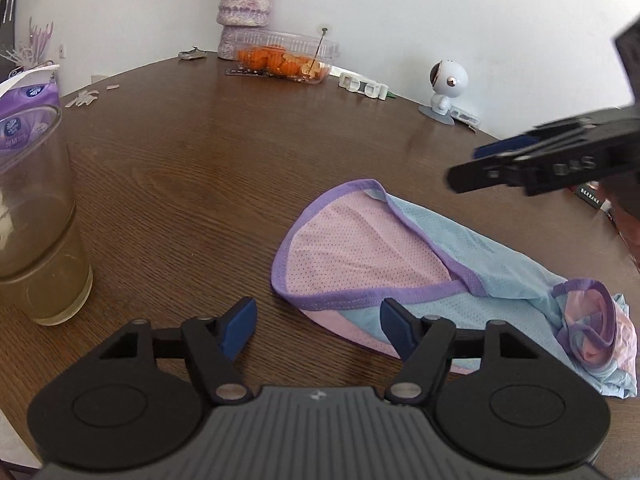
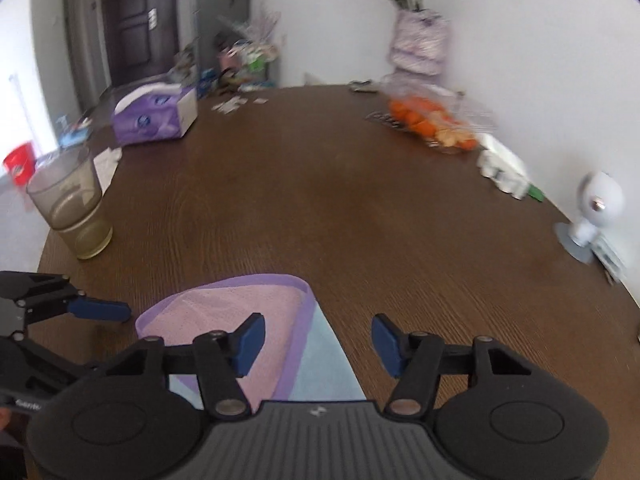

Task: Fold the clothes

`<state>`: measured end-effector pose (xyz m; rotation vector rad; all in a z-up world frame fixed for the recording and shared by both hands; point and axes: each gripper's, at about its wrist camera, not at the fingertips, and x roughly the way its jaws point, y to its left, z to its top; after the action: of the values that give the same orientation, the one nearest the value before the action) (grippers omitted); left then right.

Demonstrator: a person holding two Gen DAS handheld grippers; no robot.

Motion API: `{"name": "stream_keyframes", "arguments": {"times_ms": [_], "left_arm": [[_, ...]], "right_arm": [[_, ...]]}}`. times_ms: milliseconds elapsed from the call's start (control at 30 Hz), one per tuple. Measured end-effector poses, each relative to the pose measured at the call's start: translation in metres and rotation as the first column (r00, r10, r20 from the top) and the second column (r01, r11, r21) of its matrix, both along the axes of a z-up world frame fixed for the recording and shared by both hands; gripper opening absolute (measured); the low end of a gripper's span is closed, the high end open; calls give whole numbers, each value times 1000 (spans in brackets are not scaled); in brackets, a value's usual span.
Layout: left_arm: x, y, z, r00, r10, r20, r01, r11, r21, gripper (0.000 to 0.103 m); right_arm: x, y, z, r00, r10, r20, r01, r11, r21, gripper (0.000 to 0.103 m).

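Both claws open, empty, above garment on brown table.
Left gripper jaws apart at the near edge of pink-blue garment; right gripper jaws apart over it. Glass far left, holds yellowish liquid low down; clear box far, holds orange fruit.

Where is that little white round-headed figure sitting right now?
The white figure stands at the table's far right edge by the wall, right of the tub of oranges, in both views.
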<state>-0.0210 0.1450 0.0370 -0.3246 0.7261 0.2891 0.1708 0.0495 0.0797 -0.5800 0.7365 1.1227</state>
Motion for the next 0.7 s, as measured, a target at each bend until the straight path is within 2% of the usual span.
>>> {"name": "stream_keyframes", "arguments": {"times_ms": [33,100,167,233,267,300,367,433,567,700], "left_arm": [[0,-1,1,1000,8,-1,-8,1000,-7,46],[0,-3,1,1000,21,-2,-21,1000,-11,36],[1,-6,0,1000,30,1,-30,1000,-2,28],[1,-8,-2,999,32,6,-32,999,-5,10],[2,-7,-3,999,34,12,-34,999,-15,8],[3,-4,-4,999,37,20,-37,999,-33,6],[8,3,-6,998,46,31,-44,997,-60,5],[17,13,-6,998,60,28,-57,995,-79,5],[49,32,-8,998,56,21,-52,986,-158,4],[85,30,-7,1000,0,-2,0,972,-237,4]], "right_arm": [[6,14,-6,1000,27,-17,-27,999,-28,51],[16,30,-16,998,34,-57,-37,998,-52,45],[25,40,-25,995,30,-100,-36,997,-64,44],[31,41,-34,991,15,-136,-23,998,-60,36],[33,43,-39,989,9,-147,-19,997,-68,32],[35,45,-44,988,2,-155,-14,997,-76,24],[34,46,-45,992,-20,-122,10,997,-83,21],[32,48,-46,995,-61,-85,53,994,-94,5],[44,40,-43,975,-220,15,220,970,-102,1],[79,4,-39,926,-378,18,378,922,-84,1]]}}
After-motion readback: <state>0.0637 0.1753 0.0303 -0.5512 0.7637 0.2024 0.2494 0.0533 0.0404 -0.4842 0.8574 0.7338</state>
